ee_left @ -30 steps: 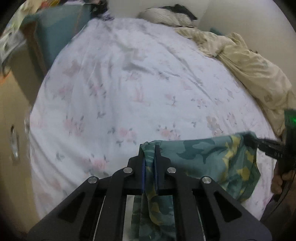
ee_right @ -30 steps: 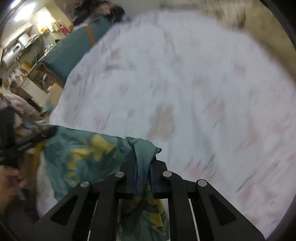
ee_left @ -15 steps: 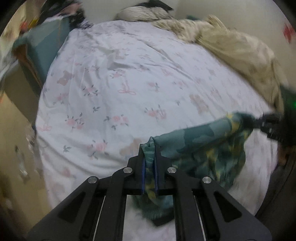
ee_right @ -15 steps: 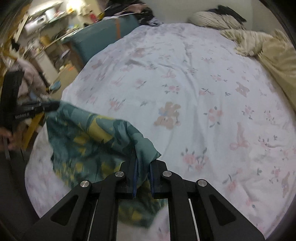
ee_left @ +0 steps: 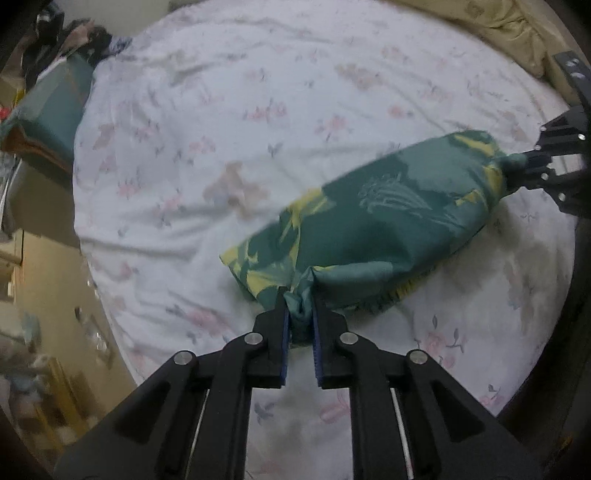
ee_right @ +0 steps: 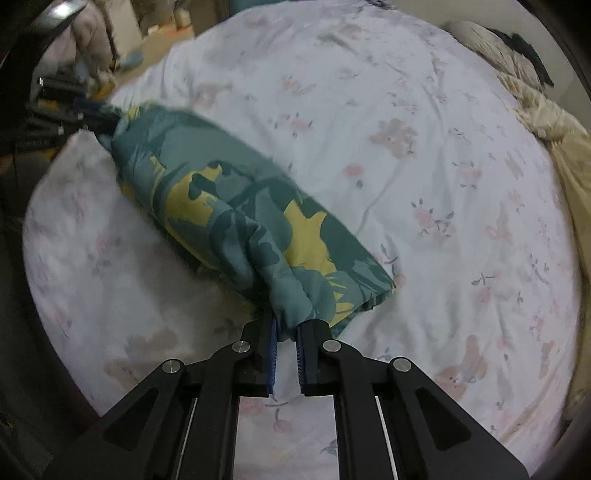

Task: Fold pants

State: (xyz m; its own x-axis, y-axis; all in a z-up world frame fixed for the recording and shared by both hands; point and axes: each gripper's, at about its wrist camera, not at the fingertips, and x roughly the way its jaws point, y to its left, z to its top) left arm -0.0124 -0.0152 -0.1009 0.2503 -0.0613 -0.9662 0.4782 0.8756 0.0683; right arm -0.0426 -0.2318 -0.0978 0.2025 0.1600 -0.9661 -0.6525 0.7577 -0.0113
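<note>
**Two tongs, one pair of pants stretched between them**

Two views show us the same stretch of cloth. From the left wrist we see the left tongs [ee_left: 299, 317] clamped on a bunched end of the pants [ee_left: 388, 221], green with yellow patches, the cloth pinched between the blue pads [ee_left: 283, 332]. From there the pants run up and to the right as a puffed, doubled band over the bed [ee_left: 221, 129], its sheet white with pink flowers. At the far end the right tongs [ee_left: 532, 166] grip the other bunched corner. We cannot tell how much of the band rests on the sheet. A yellowish blanket [ee_left: 509, 29] lies at the top right edge of the bed, and a teal box [ee_left: 48, 110] stands beside the bed on the left.

From the right wrist we see the right tongs [ee_right: 286, 328] closed on a rolled edge of the pants [ee_right: 240, 206]. The cloth runs up and to the left to the left tongs [ee_right: 92, 118], which hold its far corner near the bed's [ee_right: 406, 110] edge. The blanket [ee_right: 554, 122] lies along the right side.
</note>
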